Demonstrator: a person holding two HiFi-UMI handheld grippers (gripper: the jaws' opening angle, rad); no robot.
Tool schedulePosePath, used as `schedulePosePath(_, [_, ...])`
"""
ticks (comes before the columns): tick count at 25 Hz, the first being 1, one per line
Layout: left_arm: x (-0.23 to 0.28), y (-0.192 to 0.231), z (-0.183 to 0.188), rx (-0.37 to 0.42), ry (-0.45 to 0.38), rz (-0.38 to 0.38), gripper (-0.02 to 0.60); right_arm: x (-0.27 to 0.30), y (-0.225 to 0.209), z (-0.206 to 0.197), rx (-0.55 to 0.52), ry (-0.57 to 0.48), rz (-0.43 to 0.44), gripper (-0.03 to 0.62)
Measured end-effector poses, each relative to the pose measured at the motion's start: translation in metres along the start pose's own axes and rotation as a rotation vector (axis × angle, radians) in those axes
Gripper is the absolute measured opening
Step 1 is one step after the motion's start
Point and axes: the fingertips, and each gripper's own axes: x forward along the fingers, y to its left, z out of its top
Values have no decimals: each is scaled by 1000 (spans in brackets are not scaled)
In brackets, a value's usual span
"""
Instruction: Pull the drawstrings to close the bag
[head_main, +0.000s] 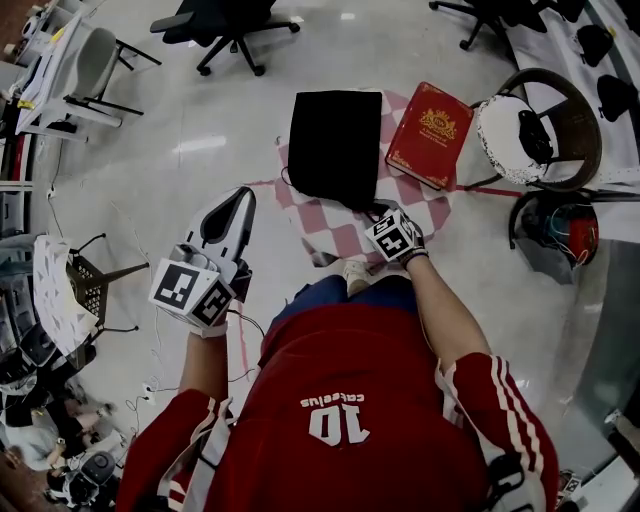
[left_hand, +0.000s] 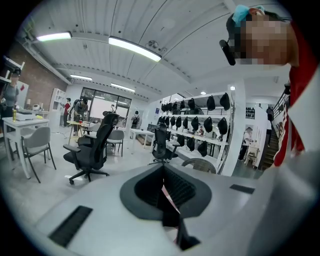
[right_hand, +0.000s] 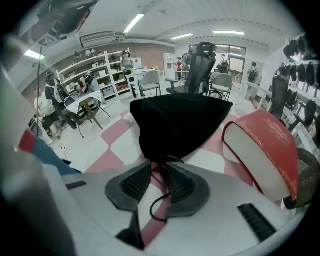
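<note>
Two grippers are seen above a checkered cloth (head_main: 340, 235) spread on the floor. The black bag (head_main: 335, 145) is laid on the cloth's far part, with a red book (head_main: 430, 135) just to its right. The right gripper (right_hand: 158, 176) is set at the bag's near edge, its jaws parted and not clamped, with the drawstring (right_hand: 151, 209) running between them. The left gripper (head_main: 240, 205) is held raised, left of the cloth, with its jaws clenched together on nothing.

A plain black cloth drawstring bag (head_main: 335, 145) lies at upper centre of the head view on a pink-and-white checked fabric mat (head_main: 342, 238). Right of it, a red hardcover book (head_main: 430, 135) bears gold ornament. The pale grey left gripper (head_main: 243, 197) and right gripper (head_main: 380, 212) carry black-and-white square markers. The person's red jersey (head_main: 370, 350) has white stripes.
</note>
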Motion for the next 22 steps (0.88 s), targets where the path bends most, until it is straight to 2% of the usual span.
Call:
schedulePosePath(1, [1,0,0,-2,1,-1,9,-1,3,0,6,3,22,83])
schedulePosePath(6, [1,3,-2,-19,-3,1,8,-1,17,-4,0,31,101,21])
schedulePosePath(11, [4,8,-4,-33,-7,9,9,-17,17,9,0,-11,121,15])
schedulePosePath(17, [10,8,-6,-26,-9,-3,9,-55,10,51,-16,-134,106,15])
schedulePosePath(22, [14,6,4,-10,-31,-7,9,-84,4,85,39,-231,125,15])
